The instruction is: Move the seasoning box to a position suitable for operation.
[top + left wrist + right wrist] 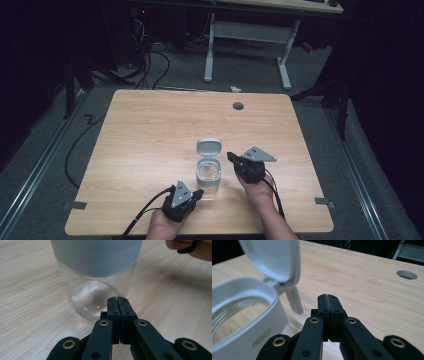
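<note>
A clear glass container (208,175) with a white collar stands near the table's front middle, its hinged white lid (208,147) flipped up and back. My left gripper (198,193) is shut just in front-left of its base (92,300), jaws pressed together with nothing between them. My right gripper (231,156) is shut as well, right of the container's rim (244,305) and beside the raised lid (274,260). In the right gripper view the container looks empty inside.
The wooden table (150,130) has a round grey cable hole (238,106) at the back right. Tape marks sit at the front left edge (75,205) and front right edge (325,202). A white desk frame (250,35) and cables stand beyond the table.
</note>
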Tool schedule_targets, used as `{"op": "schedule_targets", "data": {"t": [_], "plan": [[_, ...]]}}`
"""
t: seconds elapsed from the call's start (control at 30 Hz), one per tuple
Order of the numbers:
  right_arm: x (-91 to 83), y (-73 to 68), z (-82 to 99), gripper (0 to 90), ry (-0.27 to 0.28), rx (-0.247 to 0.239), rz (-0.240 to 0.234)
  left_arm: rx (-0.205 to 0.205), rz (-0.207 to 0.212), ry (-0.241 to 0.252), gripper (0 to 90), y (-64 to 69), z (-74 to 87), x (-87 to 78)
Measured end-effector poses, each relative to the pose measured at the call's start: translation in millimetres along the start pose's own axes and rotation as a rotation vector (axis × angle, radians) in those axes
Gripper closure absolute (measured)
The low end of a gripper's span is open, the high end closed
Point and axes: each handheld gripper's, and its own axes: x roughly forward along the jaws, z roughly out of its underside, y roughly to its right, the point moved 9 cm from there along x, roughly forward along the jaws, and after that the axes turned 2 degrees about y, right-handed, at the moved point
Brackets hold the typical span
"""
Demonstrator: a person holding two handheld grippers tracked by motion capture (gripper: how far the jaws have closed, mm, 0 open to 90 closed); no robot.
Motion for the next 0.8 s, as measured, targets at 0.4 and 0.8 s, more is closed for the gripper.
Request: {"op": "schedule_targets", "data": {"t": [0.4,0.8], "plan": [[11.9,6.0,-42.6,89.8,0.044,0.014,-0.008,-0.001,0.002,0.005,89.3,-2.8,-1.1,5.0],[13.3,-7.6,-64.6,89.9,0.065,-0.024,-0.035,-0.001,0.008,0.003,88.9,-1.8,0.7,5.0]]}}
